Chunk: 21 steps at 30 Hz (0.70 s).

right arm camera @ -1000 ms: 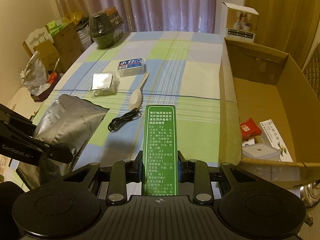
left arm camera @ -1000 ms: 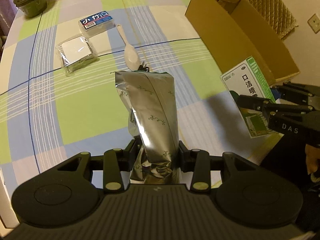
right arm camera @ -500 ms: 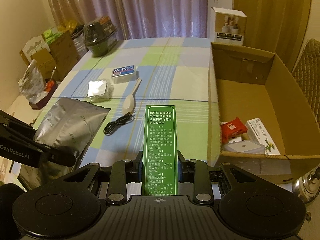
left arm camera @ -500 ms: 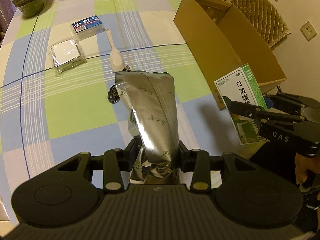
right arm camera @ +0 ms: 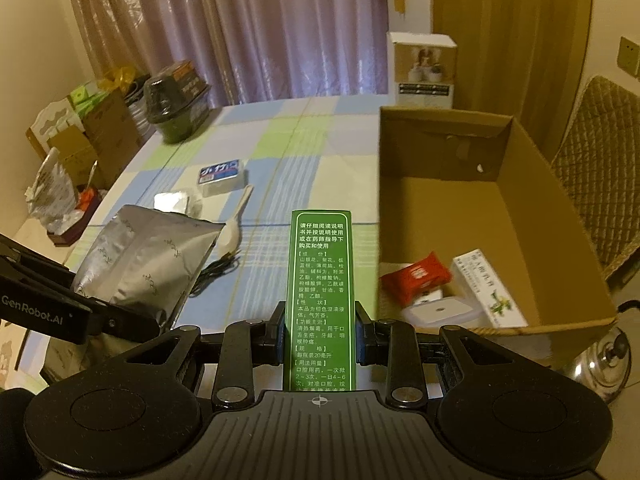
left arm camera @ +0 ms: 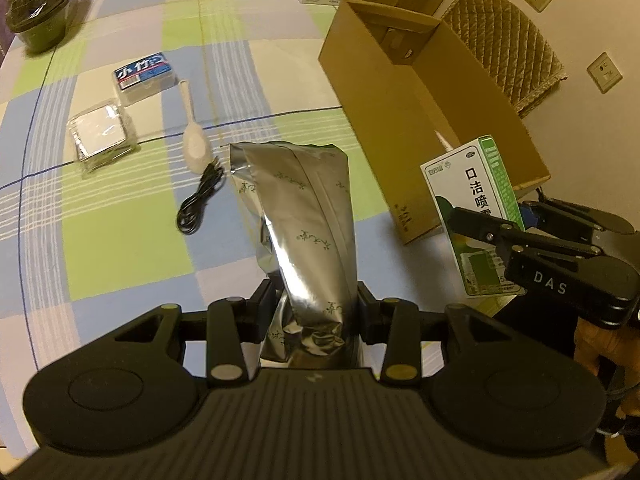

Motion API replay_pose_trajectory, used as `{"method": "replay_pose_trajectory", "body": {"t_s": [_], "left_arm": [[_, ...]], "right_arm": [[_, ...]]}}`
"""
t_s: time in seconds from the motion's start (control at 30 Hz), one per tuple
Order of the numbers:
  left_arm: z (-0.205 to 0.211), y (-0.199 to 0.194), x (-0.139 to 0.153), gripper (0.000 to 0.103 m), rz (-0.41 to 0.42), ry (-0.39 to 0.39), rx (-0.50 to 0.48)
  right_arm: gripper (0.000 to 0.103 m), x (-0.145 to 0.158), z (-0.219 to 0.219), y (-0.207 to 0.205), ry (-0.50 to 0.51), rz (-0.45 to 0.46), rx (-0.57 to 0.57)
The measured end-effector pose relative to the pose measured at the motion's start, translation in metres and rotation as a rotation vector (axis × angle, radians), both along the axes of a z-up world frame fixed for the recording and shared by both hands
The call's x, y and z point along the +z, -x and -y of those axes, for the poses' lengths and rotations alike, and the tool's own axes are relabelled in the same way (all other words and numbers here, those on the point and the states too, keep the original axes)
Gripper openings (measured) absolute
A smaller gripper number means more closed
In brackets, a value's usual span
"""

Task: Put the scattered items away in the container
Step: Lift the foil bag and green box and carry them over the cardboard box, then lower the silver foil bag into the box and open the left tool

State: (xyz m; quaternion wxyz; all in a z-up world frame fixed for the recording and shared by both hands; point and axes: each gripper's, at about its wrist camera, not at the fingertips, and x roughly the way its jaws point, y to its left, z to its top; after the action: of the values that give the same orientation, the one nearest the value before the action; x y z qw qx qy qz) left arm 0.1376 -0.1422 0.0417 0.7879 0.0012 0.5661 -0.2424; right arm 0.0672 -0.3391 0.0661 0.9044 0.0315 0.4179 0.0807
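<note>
My left gripper [left arm camera: 316, 304] is shut on a silver foil pouch [left arm camera: 300, 216], held above the checked tablecloth; the pouch also shows in the right wrist view [right arm camera: 148, 264]. My right gripper [right arm camera: 320, 336] is shut on a green medicine box [right arm camera: 320, 292], held upright near the table's front edge, left of the open cardboard box [right arm camera: 500, 216]; the medicine box shows in the left wrist view [left arm camera: 476, 208]. The cardboard box [left arm camera: 404, 92] holds a red packet [right arm camera: 416, 280], a white carton [right arm camera: 488, 288] and a white lidded container [right arm camera: 436, 312].
On the cloth lie a blue-labelled pack [left arm camera: 144, 76], a clear plastic case [left arm camera: 102, 132], a white spoon [left arm camera: 194, 132] and a black cable [left arm camera: 200, 200]. A dark green pot [right arm camera: 172, 108] stands at the far corner. A white box [right arm camera: 424, 68] stands behind the cardboard box.
Both grippers have risen and drawn back with their loads; the cardboard box's inside now shows more fully in the right wrist view, and the black cable has come into the left wrist view.
</note>
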Motion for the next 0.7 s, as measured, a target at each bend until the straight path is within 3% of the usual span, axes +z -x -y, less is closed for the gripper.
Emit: {"method": "replay_pose_trajectory", "body": {"t_s": [0.7], "left_arm": [[0.092, -0.024, 0.038, 0.035, 0.021, 0.098, -0.044]], "right_arm": [[0.033, 0.029, 0.08, -0.009, 0.032, 0.059, -0.111]]}}
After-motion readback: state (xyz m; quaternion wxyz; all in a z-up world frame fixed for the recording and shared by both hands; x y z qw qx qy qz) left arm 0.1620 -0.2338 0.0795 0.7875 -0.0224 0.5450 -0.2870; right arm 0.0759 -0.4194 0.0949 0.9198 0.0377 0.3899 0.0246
